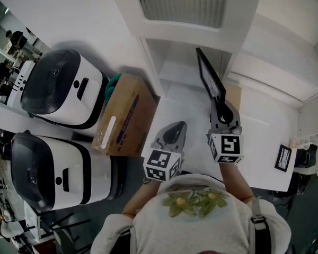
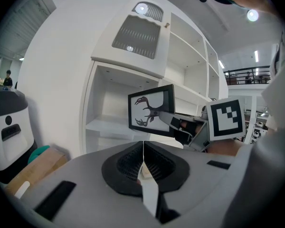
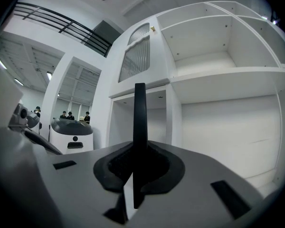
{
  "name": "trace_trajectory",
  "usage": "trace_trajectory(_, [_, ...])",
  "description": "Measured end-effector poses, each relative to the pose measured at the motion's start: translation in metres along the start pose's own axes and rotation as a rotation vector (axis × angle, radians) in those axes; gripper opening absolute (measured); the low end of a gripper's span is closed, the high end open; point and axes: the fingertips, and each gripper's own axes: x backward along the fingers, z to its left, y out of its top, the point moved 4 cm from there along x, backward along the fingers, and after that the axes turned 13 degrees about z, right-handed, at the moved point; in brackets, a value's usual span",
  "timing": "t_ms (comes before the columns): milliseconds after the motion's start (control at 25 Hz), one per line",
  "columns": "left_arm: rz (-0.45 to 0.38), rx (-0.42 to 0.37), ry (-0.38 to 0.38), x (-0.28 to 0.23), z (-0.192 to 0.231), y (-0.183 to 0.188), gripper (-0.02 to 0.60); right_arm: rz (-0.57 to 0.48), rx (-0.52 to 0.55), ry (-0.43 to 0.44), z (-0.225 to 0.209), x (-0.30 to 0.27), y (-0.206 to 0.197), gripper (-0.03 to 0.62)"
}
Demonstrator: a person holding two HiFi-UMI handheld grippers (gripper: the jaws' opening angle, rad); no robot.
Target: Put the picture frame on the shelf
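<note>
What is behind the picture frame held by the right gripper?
Behind the picture frame, clamped in the right gripper, stands an open white compartment of the shelf. Its visible board carries nothing. The part that the frame covers cannot be seen.

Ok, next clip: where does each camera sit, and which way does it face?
Head view: on the person's head, facing steeply down; shows the shirt, left gripper, right gripper and shelf.
Left gripper view: rides the left gripper, facing the shelf along its shut jaws.
Right gripper view: rides the right gripper, facing the shelf along jaws clamped on the picture frame.
Shared: all three show picture frame and shelf.
</note>
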Motion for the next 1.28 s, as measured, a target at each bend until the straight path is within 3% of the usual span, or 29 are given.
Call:
trace_trajectory(760, [0.001, 0.022, 0.008, 0.003, -0.008, -0.010, 0.031, 0.028, -0.015, -0.009, -0.004, 0.004, -0.013, 0.046])
trace_trajectory(1280, [0.028, -0.030, -0.082, -0.002, 0.012, 0.003, 0.031, 0.052, -0.040, -0.086, 0.006, 0.002, -0.015, 0.046])
